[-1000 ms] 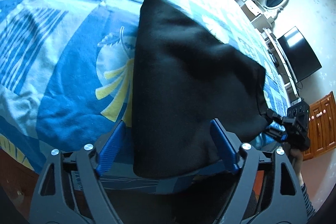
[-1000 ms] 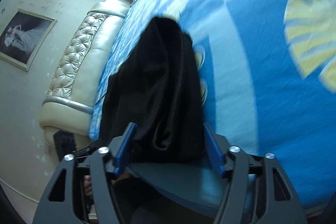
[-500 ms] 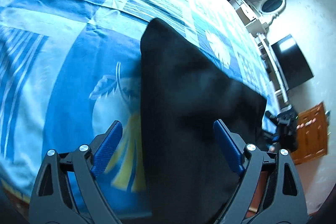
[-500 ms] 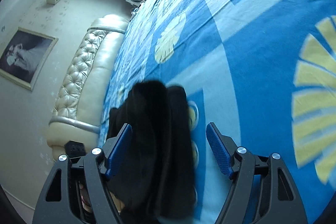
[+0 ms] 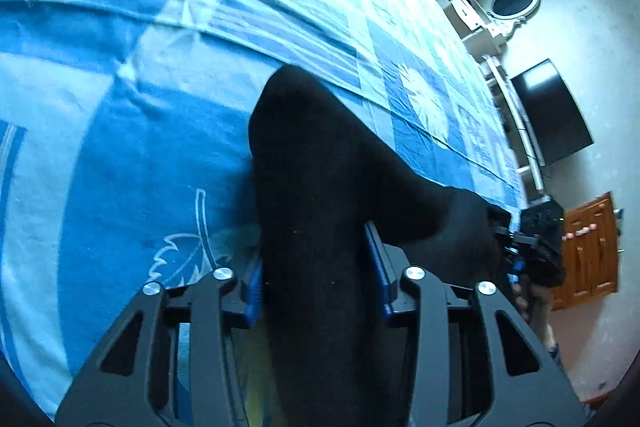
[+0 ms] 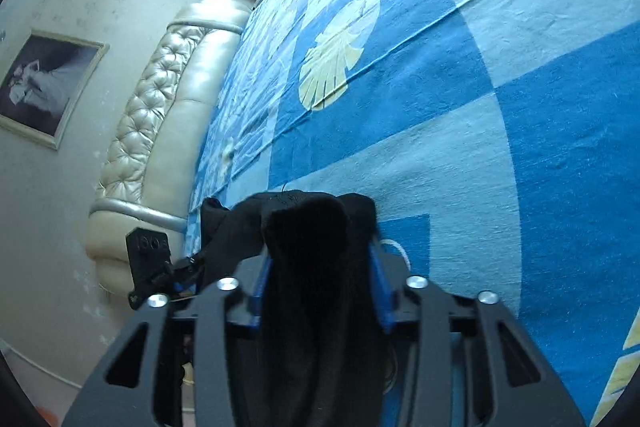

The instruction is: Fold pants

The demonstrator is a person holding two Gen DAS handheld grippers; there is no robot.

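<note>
The black pants (image 5: 320, 187) lie across the blue patterned bedspread (image 5: 120, 155), their near edge bunched between my fingers. My left gripper (image 5: 316, 279) is shut on the pants. In the right wrist view my right gripper (image 6: 320, 275) is shut on another part of the pants (image 6: 312, 247), held up off the bedspread (image 6: 480, 147). The right gripper shows in the left wrist view (image 5: 532, 247) at the far end of the cloth. The left gripper shows in the right wrist view (image 6: 160, 263) on the left, with cloth stretched to it.
A cream tufted headboard (image 6: 160, 131) and a framed picture (image 6: 44, 87) are on the left in the right wrist view. A television (image 5: 552, 115), a white shelf unit (image 5: 480, 27) and a wooden cabinet (image 5: 588, 247) stand beyond the bed's far side.
Both grippers were open around the pants edge and have closed on it. Both have moved forward over the bed, and the cloth has bunched and lifted between them.
</note>
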